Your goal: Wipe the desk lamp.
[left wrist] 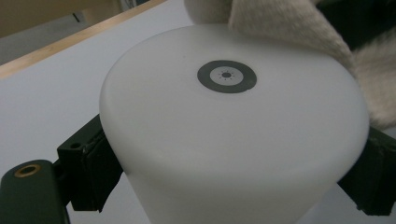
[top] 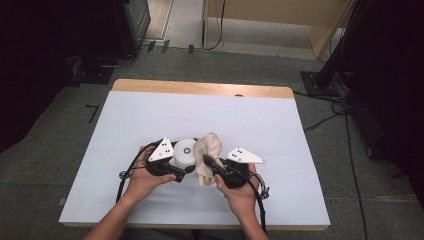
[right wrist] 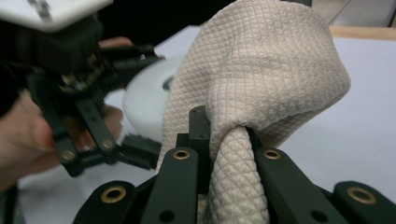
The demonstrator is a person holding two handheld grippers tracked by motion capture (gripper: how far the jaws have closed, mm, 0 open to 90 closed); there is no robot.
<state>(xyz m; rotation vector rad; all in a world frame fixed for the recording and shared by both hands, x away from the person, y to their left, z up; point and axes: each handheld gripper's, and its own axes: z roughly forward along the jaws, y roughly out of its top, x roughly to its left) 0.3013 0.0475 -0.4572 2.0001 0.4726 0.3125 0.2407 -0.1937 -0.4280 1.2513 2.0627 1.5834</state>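
Broad table (top: pixel 150 115) topped in pale grey-white with a wooden strip along its far edge, seen from above. Beige waffle-weave cloth (top: pixel 207 157), bunched and rising in a soft peak, near the middle of the near half of the table, closer to the near edge than the far one. Pinched in the right gripper (top: pixel 214 164): jaws drawn in tight on a rolled fold of the cloth, clear in the right gripper view (right wrist: pixel 229 168), the rest ballooning above. Just left of the cloth and touching it, round white plastic object (top: pixel 184 151) with a flat top and a small dark ring mark in its centre (left wrist: pixel 227 76). Clamped at its sides by the left gripper (top: pixel 181 172), jaws spread wide and pressed against the white wall on both sides in the left gripper view. Cloth edge lying against the far rim of the white top there (left wrist: pixel 289 28).
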